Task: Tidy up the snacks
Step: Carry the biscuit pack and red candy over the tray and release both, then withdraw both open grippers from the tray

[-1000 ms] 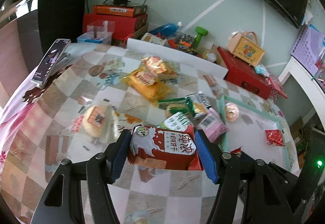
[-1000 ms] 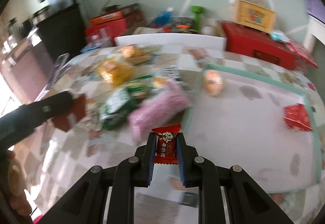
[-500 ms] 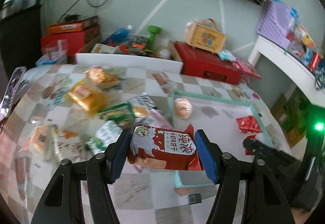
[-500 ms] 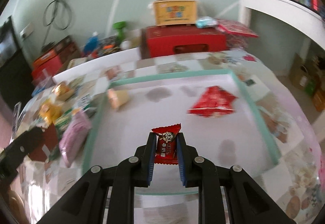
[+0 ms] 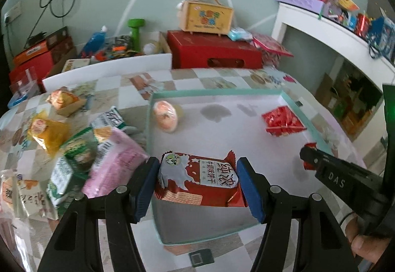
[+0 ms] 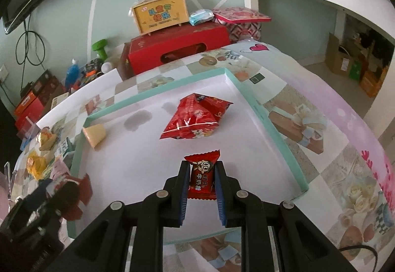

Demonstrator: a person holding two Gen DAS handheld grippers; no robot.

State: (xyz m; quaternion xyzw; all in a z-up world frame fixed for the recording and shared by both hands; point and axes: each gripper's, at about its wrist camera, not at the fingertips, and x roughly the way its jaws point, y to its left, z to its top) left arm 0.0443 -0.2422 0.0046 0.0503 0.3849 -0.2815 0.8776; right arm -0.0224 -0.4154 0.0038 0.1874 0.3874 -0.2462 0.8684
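A: The checked tablecloth (image 5: 209, 79) is cluttered on one side, and the teal-rimmed tray (image 5: 214, 94) now sits under both grippers; a second ago the loose pile filled the view.

B: So both snacks are ready to drop. Grips?

A: Left gripper (image 5: 197, 183) is about half open, clamping the biscuit packet (image 5: 200, 179) above the tray's near corner. Right gripper (image 6: 203, 182) is nearly closed, pinching the small red candy (image 6: 202, 178) over the tray floor.

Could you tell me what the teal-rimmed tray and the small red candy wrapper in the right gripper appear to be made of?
The tray looks like cardboard or paperboard: thin flat walls, sharp folded corners, matte white floor with grey stains.

The candy wrapper, pinched in the right gripper, looks like glossy printed plastic film: it shines and has crimped, serrated ends.
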